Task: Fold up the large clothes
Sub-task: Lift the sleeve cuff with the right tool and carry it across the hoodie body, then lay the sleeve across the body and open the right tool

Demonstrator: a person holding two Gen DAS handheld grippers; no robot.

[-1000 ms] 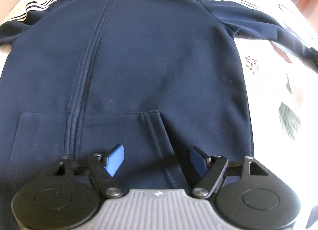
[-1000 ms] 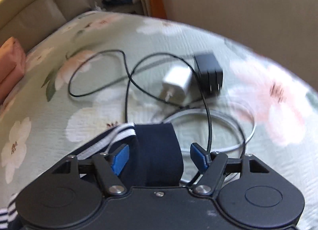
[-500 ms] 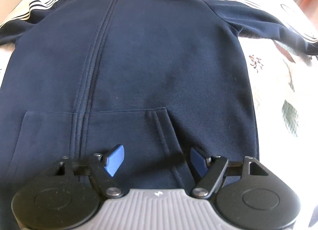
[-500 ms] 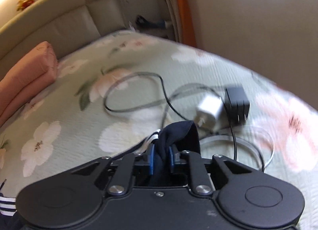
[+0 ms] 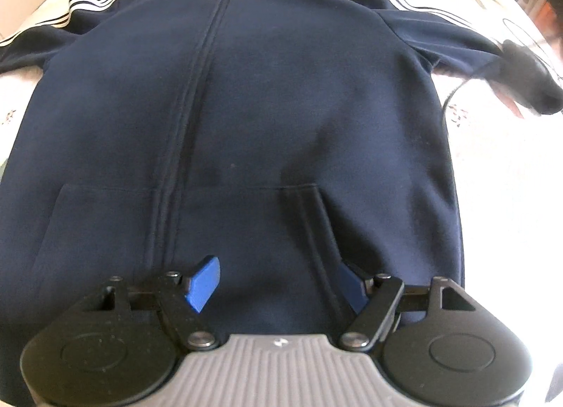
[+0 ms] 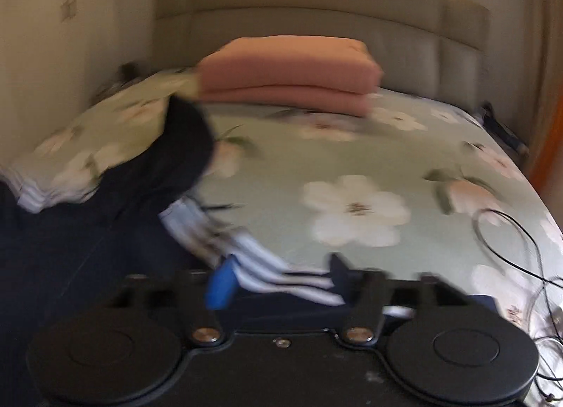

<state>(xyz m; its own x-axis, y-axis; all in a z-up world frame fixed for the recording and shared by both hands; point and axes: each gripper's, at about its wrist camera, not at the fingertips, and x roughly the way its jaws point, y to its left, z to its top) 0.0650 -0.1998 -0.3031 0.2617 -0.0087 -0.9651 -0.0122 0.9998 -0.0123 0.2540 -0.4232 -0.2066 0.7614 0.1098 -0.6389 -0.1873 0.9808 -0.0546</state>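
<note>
A navy zip hoodie (image 5: 281, 97) with white sleeve stripes lies flat, front up, on a floral bed. My left gripper (image 5: 278, 283) is open and empty above the hem by the right pocket. In the right wrist view my right gripper (image 6: 278, 283) is open, with the striped sleeve (image 6: 267, 269) lying between and under its fingers. The hood (image 6: 186, 146) is raised at the left. In the left wrist view the sleeve end (image 5: 524, 69) lifts off the bed at the right.
A folded pink blanket (image 6: 288, 72) lies by the padded headboard (image 6: 316, 16). Black cables (image 6: 510, 245) lie on the floral bedspread (image 6: 352, 167) at the right. Walls close in on both sides of the bed.
My right gripper shut on the sleeve cuff, swung round toward the headboard and the hoodie body, and now stands open over the sleeve. My left gripper drew back slightly and stayed open.
</note>
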